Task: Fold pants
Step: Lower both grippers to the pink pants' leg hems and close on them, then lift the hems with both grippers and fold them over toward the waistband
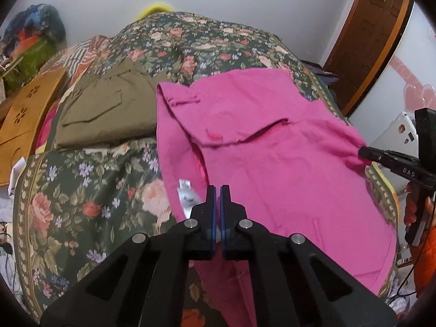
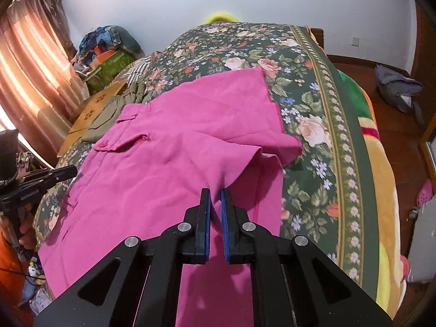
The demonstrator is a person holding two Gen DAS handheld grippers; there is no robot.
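Note:
Pink pants [image 1: 272,147] lie across a floral bedspread [image 1: 81,190], waist and flap pocket toward the left; they also show in the right wrist view [image 2: 163,169]. My left gripper [image 1: 218,190] is shut on the pants' near left edge, next to a white label [image 1: 186,193]. My right gripper [image 2: 215,193] is shut on a pinched fold of the pants at their right side, with fabric drawn up between the pads. Each gripper shows in the other's view: the right one [image 1: 365,154], the left one [image 2: 72,170].
Folded olive pants [image 1: 109,109] lie on the bed beyond the pink pants, to the left. A wooden lap table [image 1: 24,114] sits at the bed's left edge. Clutter and bags [image 2: 109,51] stand by the curtain [image 2: 30,76]. A grey bag [image 2: 397,87] lies on the floor at right.

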